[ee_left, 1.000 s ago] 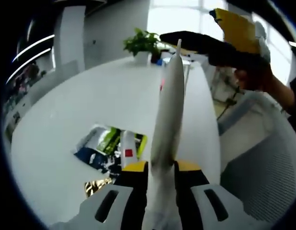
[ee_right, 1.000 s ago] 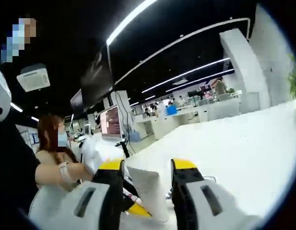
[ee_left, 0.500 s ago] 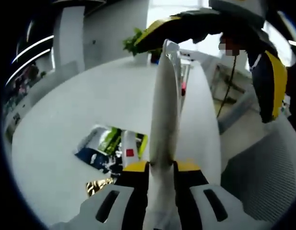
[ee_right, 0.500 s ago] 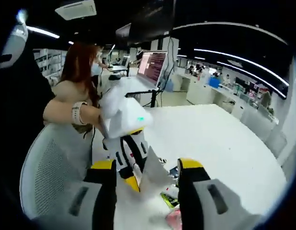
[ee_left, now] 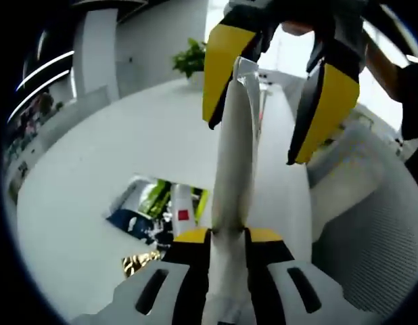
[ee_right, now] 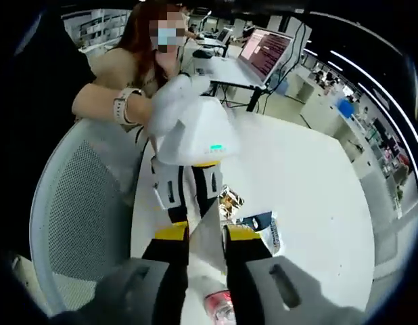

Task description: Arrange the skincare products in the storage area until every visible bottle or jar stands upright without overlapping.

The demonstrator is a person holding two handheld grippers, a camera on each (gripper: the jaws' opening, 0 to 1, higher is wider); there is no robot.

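Right, I'm holding a white tube [ee_left: 233,162] in my left gripper [ee_left: 226,238], the yellow-tipped jaws pinching its lower end so it is standing up along the left gripper view. Up at its flat crimped top, my right gripper [ee_left: 273,95] is reaching in from above with its jaws spread wide, one yellow pad [ee_left: 226,64] just beside the tube's tip and the other pad [ee_left: 324,108] well off to the side, so nothing is being gripped in that view. Below, on the white table [ee_left: 94,176], I'm seeing a cluster of packets [ee_left: 158,206], green, blue and white with a red square, and a gold foil piece [ee_left: 138,263] near the left jaw. A plant [ee_left: 192,59] is sitting at the table's far edge. In the right gripper view, the same tube [ee_right: 207,240] is running up between the right gripper's [ee_right: 206,233] jaws, which are looking narrow around it, though I cannot tell whether they are actually touching it. Beyond it the left gripper's white body [ee_right: 189,132] is pointing at me, held by a person's hand [ee_right: 138,101] wearing a watch. A mesh chair [ee_right: 80,203] is standing beside the table, and a pink-capped bottle [ee_right: 219,308] is lying by the lower edge.
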